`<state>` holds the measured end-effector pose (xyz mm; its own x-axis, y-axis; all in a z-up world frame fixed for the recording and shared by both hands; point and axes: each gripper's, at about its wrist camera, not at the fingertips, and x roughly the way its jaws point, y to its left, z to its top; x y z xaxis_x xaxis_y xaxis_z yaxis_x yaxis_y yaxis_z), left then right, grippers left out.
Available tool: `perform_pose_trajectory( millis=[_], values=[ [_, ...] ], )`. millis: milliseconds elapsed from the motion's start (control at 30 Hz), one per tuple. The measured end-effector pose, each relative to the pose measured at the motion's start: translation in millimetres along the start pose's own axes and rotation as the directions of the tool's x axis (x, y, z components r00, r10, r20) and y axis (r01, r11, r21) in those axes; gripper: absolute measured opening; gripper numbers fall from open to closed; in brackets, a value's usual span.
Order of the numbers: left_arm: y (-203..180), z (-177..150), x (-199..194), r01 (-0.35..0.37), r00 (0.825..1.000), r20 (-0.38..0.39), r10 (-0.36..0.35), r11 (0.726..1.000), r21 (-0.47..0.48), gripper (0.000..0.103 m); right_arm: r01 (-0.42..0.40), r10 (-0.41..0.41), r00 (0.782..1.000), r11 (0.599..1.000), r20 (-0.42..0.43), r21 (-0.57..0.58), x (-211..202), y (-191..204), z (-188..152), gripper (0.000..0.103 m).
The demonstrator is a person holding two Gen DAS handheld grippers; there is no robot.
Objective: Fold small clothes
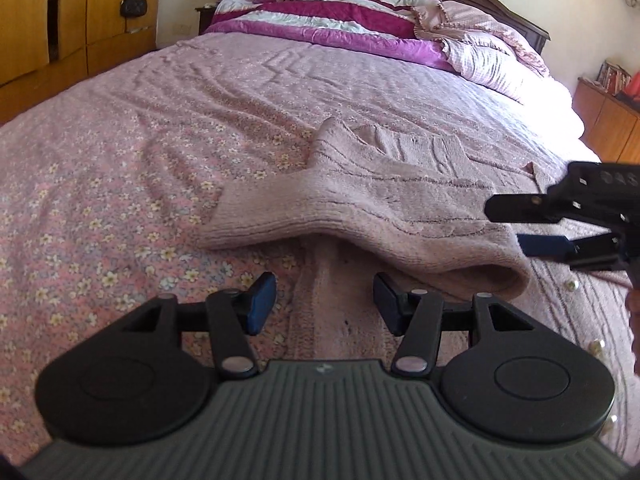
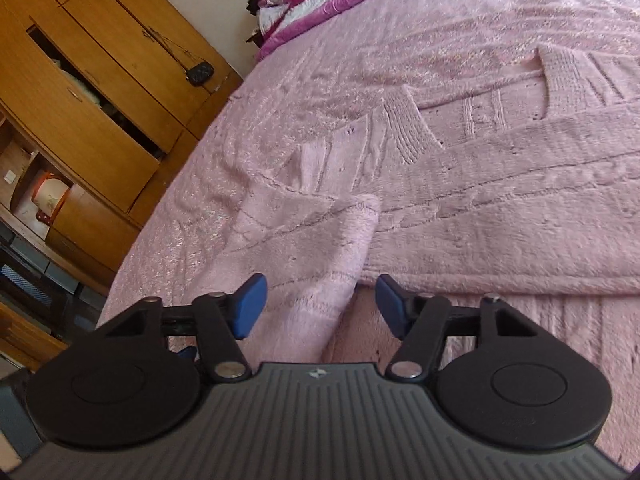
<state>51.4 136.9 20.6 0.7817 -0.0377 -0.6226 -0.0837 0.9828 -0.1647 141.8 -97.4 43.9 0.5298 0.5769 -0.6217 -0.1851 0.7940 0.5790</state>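
Pink cardigan (image 1: 360,208) on the bed (image 1: 160,128); left tongs (image 1: 324,304) and right tongs (image 2: 320,304) gape above it, seemingly gripping nothing.

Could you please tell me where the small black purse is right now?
The purse hangs on the wooden wardrobe at the upper left of the left wrist view, left of the bed; the right wrist view shows it there too.

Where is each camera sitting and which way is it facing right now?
Left wrist: on the left gripper, angled down the bed toward the pillows; the right gripper enters at right.
Right wrist: on the right gripper, angled down across the bed toward the wardrobe.
Shared: the pink sweater, its folded sleeve between the right gripper's jaws.
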Motion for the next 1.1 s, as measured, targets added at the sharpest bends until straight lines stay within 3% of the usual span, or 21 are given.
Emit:
perform_pose_trajectory(
  millis=[67,133,167,333,433,567,633,767,933,1100],
  values=[
    [3,-3,0,0.008,1.0,0.012,-0.008,1.0,-0.001,0.056,0.017,-0.017,1.0,1.0,-0.012,-0.002,5,-1,3,0.056],
    [7,-6,1,0.021,1.0,0.02,-0.02,1.0,-0.016,0.057,0.045,-0.046,0.999,0.999,-0.017,-0.015,7,2,9,0.013],
    [8,-7,1,0.027,0.999,0.024,-0.026,0.999,-0.019,0.057,0.06,-0.06,0.998,0.998,-0.003,-0.036,7,5,13,0.01],
    [11,-8,3,0.038,0.999,0.032,-0.037,0.999,-0.02,0.057,0.158,-0.122,0.979,0.959,0.163,-0.235,-20,37,40,0.009],
    [11,-9,4,0.036,0.999,0.037,-0.035,0.999,-0.017,0.058,0.177,-0.144,0.978,0.956,0.151,-0.235,-20,35,50,0.009],
    [8,-10,4,0.025,0.999,0.039,-0.025,1.0,0.002,0.058,0.274,-0.255,0.961,0.928,0.109,-0.252,4,19,41,0.009],
    [8,-9,3,0.025,0.999,0.036,-0.025,1.0,0.0,0.058,0.3,-0.289,0.954,0.925,0.08,-0.234,20,4,32,0.01],
    [13,-2,-7,0.028,1.0,0.011,-0.028,0.999,-0.035,0.059,0.259,-0.244,0.965,0.95,0.1,-0.177,24,-11,25,0.022],
    [29,6,-19,0.023,0.999,-0.034,-0.026,0.994,-0.102,0.059,0.302,-0.269,0.95,0.916,0.156,-0.264,6,15,17,0.057],
    [38,12,-30,0.004,0.998,-0.066,-0.011,0.994,-0.112,0.059,0.271,-0.205,0.955,0.897,0.215,-0.349,-13,54,-6,0.074]
  ],
)
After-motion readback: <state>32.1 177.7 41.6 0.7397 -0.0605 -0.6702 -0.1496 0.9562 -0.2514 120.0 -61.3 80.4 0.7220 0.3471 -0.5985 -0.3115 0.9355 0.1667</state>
